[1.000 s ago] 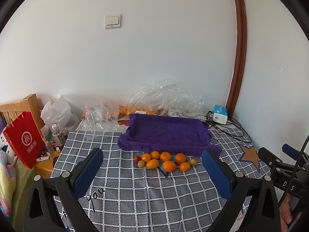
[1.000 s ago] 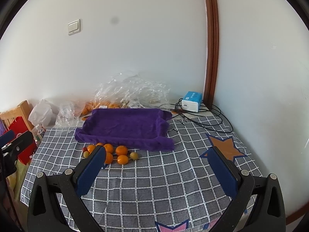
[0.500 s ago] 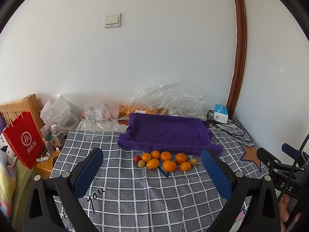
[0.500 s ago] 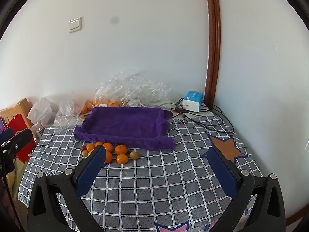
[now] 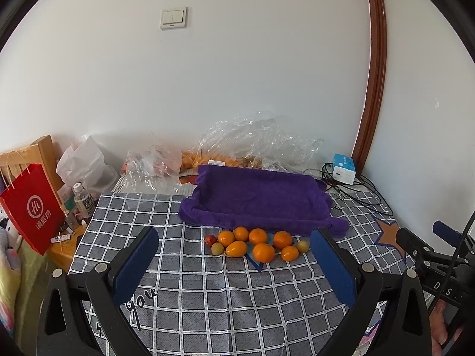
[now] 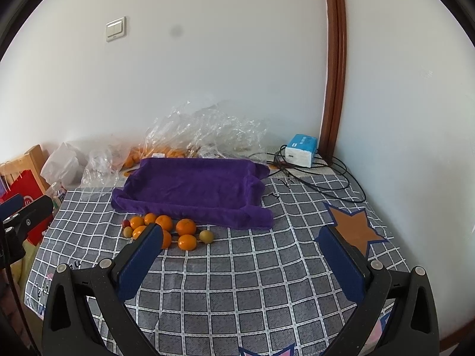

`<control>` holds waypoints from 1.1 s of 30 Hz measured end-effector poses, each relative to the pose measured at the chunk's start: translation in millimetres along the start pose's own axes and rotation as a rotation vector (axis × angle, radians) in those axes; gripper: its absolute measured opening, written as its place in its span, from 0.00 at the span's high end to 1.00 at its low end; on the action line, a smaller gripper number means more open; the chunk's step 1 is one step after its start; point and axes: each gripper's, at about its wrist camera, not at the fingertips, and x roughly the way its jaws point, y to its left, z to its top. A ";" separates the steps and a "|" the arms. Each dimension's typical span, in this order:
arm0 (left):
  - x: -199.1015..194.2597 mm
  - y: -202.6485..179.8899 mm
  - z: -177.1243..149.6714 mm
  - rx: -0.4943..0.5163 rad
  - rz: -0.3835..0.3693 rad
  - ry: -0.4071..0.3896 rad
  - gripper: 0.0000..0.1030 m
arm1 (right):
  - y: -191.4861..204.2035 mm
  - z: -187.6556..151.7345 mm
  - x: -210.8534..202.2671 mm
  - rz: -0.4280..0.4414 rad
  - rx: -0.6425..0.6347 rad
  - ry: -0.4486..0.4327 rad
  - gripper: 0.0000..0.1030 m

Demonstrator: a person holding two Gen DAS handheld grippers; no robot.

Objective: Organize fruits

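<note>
Since a second ago both views have tilted slightly downward, so the fruit sits a little higher in each picture while nothing on the table has shifted. Both tools hang above the near part of the table: the left gripper point(image 5: 231, 256) has its blue-padded jaws spread wide with nothing between them, and the right gripper point(image 6: 242, 252) is just as wide and empty. A shallow tray draped in purple cloth point(image 5: 261, 200) lies toward the back, and nothing rests inside it. Just in front of its near edge is a cluster of small orange citrus fruits point(image 5: 258, 244), flanked by two pale yellow-green fruits point(image 5: 217, 248) and one small red fruit point(image 5: 210, 239) at the left end. Behind the tray, crumpled clear plastic bags point(image 5: 261, 139) hold more orange fruit. All of this rests on a grey tablecloth with a white grid point(image 5: 237, 305) bearing an orange star print point(image 6: 353, 225). At the back right corner sit a blue and white box point(image 6: 301, 149) and black cables point(image 6: 329, 178). Off the table's left side stands a red paper bag point(image 5: 31, 212); a light switch point(image 5: 174, 17) sits on the white wall.
</note>
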 end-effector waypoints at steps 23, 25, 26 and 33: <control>123.3 48.2 -49.6 -0.022 0.003 0.184 0.19 | 17.5 -39.2 124.4 0.057 -0.060 0.110 0.28; 133.8 53.5 -52.3 -0.026 0.011 0.196 0.19 | 23.0 -42.3 138.6 0.067 -0.077 0.134 0.33; 137.6 56.2 -53.9 -0.030 0.012 0.191 0.19 | 25.0 -43.6 145.5 0.075 -0.075 0.146 0.34; 166.8 71.5 -66.1 -0.083 0.009 0.245 0.20 | 33.0 -54.9 196.5 0.124 -0.040 0.268 0.51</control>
